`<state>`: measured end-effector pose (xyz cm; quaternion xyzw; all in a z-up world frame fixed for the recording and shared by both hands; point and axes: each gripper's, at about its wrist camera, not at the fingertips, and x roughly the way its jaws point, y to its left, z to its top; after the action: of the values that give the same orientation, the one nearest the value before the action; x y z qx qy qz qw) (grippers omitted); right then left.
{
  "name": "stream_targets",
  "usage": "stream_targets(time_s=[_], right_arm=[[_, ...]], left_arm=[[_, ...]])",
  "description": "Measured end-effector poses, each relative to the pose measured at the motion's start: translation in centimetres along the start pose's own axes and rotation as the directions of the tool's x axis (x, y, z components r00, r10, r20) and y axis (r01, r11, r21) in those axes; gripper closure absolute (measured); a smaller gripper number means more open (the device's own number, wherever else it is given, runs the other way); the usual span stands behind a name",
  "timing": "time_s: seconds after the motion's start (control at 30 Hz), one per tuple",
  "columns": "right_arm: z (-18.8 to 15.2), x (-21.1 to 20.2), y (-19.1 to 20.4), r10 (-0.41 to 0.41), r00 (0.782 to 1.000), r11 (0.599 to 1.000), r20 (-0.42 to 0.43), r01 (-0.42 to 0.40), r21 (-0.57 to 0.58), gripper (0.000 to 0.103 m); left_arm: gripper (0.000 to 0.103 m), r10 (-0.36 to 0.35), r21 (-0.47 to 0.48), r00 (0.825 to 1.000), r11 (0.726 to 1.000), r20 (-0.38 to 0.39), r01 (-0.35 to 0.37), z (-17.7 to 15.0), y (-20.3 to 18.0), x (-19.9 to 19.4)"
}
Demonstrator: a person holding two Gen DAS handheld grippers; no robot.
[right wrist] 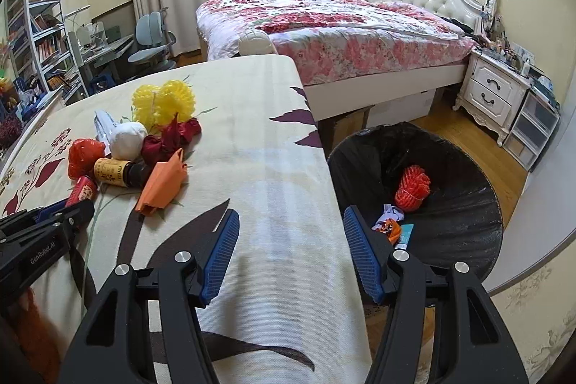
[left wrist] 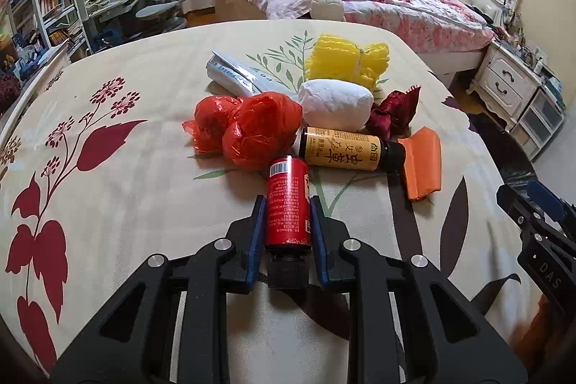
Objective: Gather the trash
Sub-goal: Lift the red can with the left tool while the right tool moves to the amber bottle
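A small red bottle (left wrist: 288, 204) with a black cap lies on the floral tablecloth (left wrist: 126, 175), and my left gripper (left wrist: 287, 204) is shut on it, blue pads pressing both its sides. Behind it sit a brown bottle with a yellow label (left wrist: 342, 150), a crumpled red plastic bag (left wrist: 248, 128), a white wad (left wrist: 336, 105), yellow foam netting (left wrist: 347, 62), a dark red wrapper (left wrist: 394, 114), a folded orange piece (left wrist: 423, 162) and a grey pouch (left wrist: 234, 74). My right gripper (right wrist: 289, 251) hangs open over the table's right edge, holding nothing. The red bottle (right wrist: 82, 190) and left gripper (right wrist: 64, 209) show at its left.
A black-lined trash bin (right wrist: 450, 222) stands on the floor right of the table, holding an orange-red net ball (right wrist: 413, 189) and small wrappers. Behind are a bed (right wrist: 342, 35), a white nightstand (right wrist: 493, 92), a desk with a chair (right wrist: 151, 38) and bookshelves (right wrist: 39, 35).
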<state>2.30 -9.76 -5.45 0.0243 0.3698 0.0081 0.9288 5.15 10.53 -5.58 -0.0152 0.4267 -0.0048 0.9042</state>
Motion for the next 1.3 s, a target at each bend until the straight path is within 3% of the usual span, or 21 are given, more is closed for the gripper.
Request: stream_targets(time_s=[0.3, 0.6, 0.77, 1.07, 1.3], right_arm=[[1.6, -0.2, 3.1, 0.069, 0.998, 0.996, 0.014, -0.068, -0.052, 0.044], [3.7, 1.8, 7.3, 0.107, 0.994, 0.986, 0.004, -0.106, -0.129, 0.044], [4.5, 3.3, 8.5, 0.071, 0.997, 0.985, -0.001, -0.07, -0.156, 0.044], [2.3, 2.4, 10.1, 0.087, 0.995, 0.975, -0.058, -0.097, -0.202, 0.044], [2.4, 1.4, 10.2, 0.094, 0.995, 0.977, -0.035, -0.099, -0.189, 0.044]], left_arm=[[0.08, -0.01, -0.008, 1.0, 1.0, 0.012, 0.01, -0.7, 1.5, -1.5], [0.08, 0.099, -0.04, 0.995, 0.994, 0.032, -0.098, -0.9, 6.1, -1.9], [0.08, 0.127, -0.081, 0.992, 0.989, 0.02, -0.125, -0.6, 8.5, -1.4], [0.08, 0.13, -0.11, 0.991, 0.986, 0.017, -0.127, -0.7, 10.0, -1.5], [0.08, 0.145, -0.109, 0.989, 0.984, 0.026, -0.141, -0.8, 10.2, -1.8]])
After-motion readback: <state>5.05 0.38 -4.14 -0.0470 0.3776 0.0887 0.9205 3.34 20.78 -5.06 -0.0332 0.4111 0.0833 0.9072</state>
